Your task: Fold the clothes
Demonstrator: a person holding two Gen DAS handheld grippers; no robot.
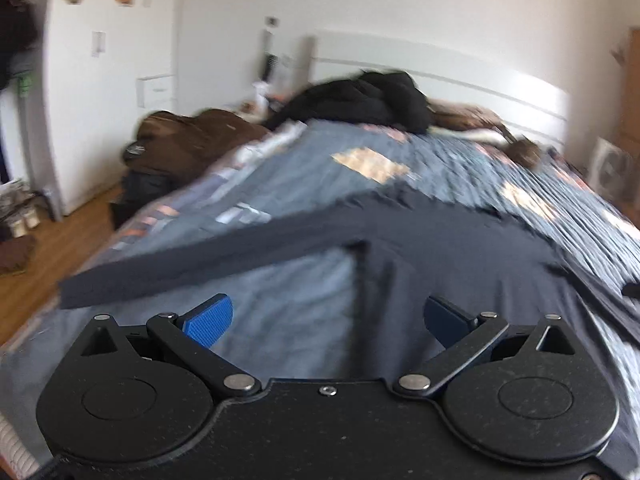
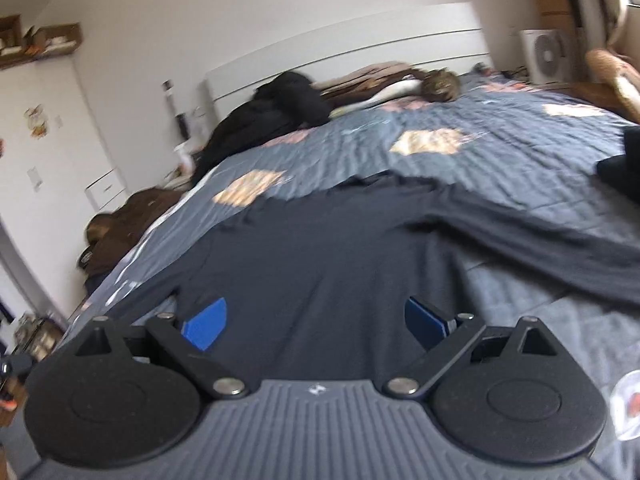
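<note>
Left wrist view first: we see our left gripper [image 1: 326, 322] closest to us, with its two blue pads [image 1: 210, 322] spread wide apart and nothing between them. Just past the pads lies the dark navy long-sleeved shirt [image 1: 460, 248], spread flat on the bed cover [image 1: 304, 160]. One long sleeve [image 1: 192, 260] of the shirt reaches out to the left across the cover. A dark fold line runs down the shirt, straight ahead of the gripper.

From the right wrist view, our right gripper [image 2: 316, 322] is also closest to us. Its jaws are wide apart too, with both blue pads [image 2: 206, 324] just above the shirt [image 2: 320, 240] and not pinching it. We see the shirt's body stretch away from the gripper, and its other sleeve [image 2: 540, 236] runs off to the right.

Past the shirt, the grey-blue bed cover has tan patches [image 2: 430, 142] on it. Farther up the bed from the shirt sits a heap of black clothing [image 2: 276, 116], near the white headboard [image 2: 360, 44]. A brown lump [image 2: 440, 84] lies on the bed beside the black heap; it is too blurry for us to tell what it is. Left of the bed, off its edge, we see a pile of brown cloth [image 1: 192, 140]. Both pictures are blurry.
</note>
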